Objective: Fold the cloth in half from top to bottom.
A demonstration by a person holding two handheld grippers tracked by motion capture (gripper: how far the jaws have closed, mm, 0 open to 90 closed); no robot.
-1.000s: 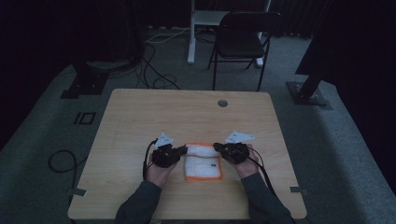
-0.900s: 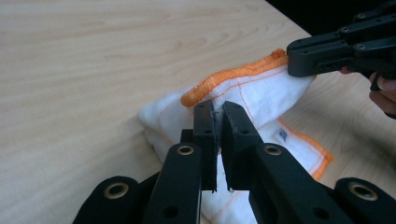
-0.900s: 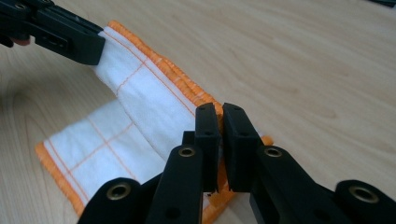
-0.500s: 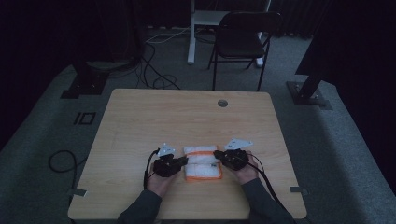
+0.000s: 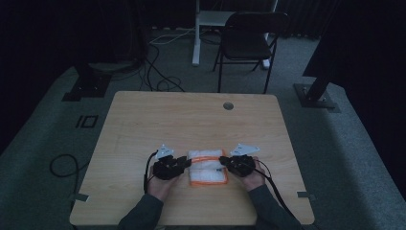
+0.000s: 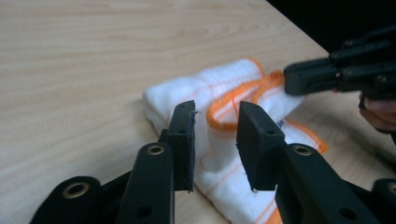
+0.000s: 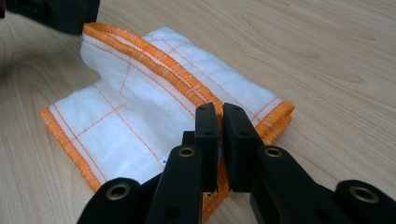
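A white cloth with orange hems lies folded on the wooden table, near its front edge. My left gripper is at the cloth's left side. In the left gripper view its jaws have just been opening and stand apart, with the cloth between and behind them and the pads off it. My right gripper is at the cloth's right side. In the right gripper view it is shut on the orange hem of the cloth.
A round cable hole sits near the table's far edge. Beyond the table stand a black folding chair and a white desk leg. Cables and dark stand bases lie on the grey floor.
The cloth's far part has been folded over toward the person. The left gripper's jaws have opened and let go of the cloth. The right gripper stays shut on the hem.
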